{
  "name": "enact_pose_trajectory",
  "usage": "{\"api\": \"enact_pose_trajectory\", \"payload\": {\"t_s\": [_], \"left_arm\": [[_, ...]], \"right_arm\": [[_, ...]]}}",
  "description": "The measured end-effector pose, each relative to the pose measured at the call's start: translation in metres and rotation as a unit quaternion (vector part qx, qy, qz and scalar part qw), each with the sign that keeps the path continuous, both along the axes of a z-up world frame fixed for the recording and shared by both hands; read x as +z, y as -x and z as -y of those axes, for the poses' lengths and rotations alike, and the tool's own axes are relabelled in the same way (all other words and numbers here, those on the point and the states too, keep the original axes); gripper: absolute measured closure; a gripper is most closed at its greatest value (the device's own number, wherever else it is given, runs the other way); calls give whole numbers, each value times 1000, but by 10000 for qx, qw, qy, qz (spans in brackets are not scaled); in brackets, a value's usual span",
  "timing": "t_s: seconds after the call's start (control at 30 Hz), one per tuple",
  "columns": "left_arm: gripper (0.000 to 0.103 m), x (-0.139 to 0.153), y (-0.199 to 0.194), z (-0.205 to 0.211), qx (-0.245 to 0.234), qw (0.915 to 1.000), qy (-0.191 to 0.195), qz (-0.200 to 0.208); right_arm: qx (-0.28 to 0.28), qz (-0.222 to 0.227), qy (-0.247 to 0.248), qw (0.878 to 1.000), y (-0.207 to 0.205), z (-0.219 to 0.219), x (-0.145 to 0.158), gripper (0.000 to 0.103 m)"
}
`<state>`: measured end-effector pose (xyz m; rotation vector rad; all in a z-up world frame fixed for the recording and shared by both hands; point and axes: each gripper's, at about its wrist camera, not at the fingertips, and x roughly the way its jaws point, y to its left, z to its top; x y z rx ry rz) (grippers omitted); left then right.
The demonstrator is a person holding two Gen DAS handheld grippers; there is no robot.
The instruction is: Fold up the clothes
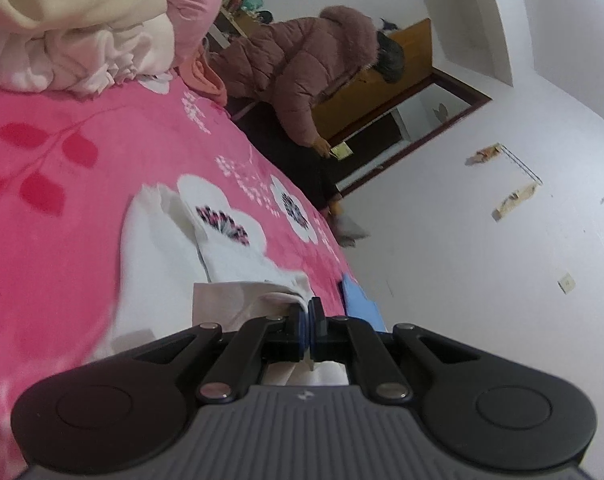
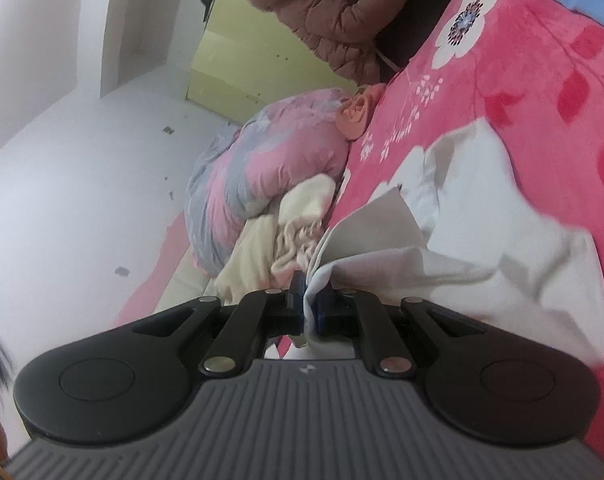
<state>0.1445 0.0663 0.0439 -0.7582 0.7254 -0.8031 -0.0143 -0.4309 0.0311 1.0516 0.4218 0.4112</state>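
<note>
A white garment (image 1: 161, 248) lies spread over the pink flowered bedspread (image 1: 61, 184). My left gripper (image 1: 308, 312) is shut on one edge of it, the cloth bunched between the blue pads. In the right wrist view the same white garment (image 2: 482, 240) stretches away to the right across the bedspread (image 2: 542, 92). There my right gripper (image 2: 310, 298) is shut on another edge, with a fold of white cloth pinched between its pads. Both views are tilted and the cloth looks blurred.
A heap of cream and pink bedding (image 1: 85, 28) lies at the far end of the bed, seen as a rolled quilt (image 2: 261, 168) from the right. A person in a mauve padded coat (image 1: 302, 68) bends beside the bed. White walls and a doorway (image 1: 414, 120) lie beyond.
</note>
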Motion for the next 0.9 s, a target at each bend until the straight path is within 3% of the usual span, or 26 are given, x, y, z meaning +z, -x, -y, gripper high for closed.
{"api": "enact_pose_trajectory", "payload": {"t_s": [0.2, 0.4, 0.5, 0.57, 0.6, 0.67, 0.73, 0.8, 0.9], "left_arm": [[100, -27, -72, 10, 358, 9990, -135, -223], [98, -78, -122, 10, 761, 9943, -186, -727], [85, -95, -129, 4, 780, 9909, 86, -1092], [62, -94, -127, -4, 898, 9896, 185, -1108], [56, -92, -125, -9, 972, 9889, 248, -1096], [44, -83, -117, -23, 1166, 9871, 393, -1027], [37, -71, -104, -39, 1353, 9855, 441, -919], [33, -56, -86, -53, 1502, 9849, 340, -789], [32, -36, -44, -58, 1564, 9859, -102, -592]], "right_arm": [[-170, -219, -162, 9995, -77, 27, -19, 99], [-572, -709, -613, 9940, -136, 51, -69, 98], [-893, -999, -993, 9860, -145, 62, -99, 96], [-1054, -1128, -1241, 9802, -143, 67, -113, 95], [-1057, -1143, -1377, 9782, -141, 69, -115, 91], [-1076, -1143, -1548, 9754, -131, 74, -113, 72], [-1153, -1095, -1502, 9758, -117, 79, -102, 43], [-1279, -1020, -1364, 9770, -97, 85, -87, 38], [-1466, -841, -1277, 9773, -56, 91, -67, 38]]}}
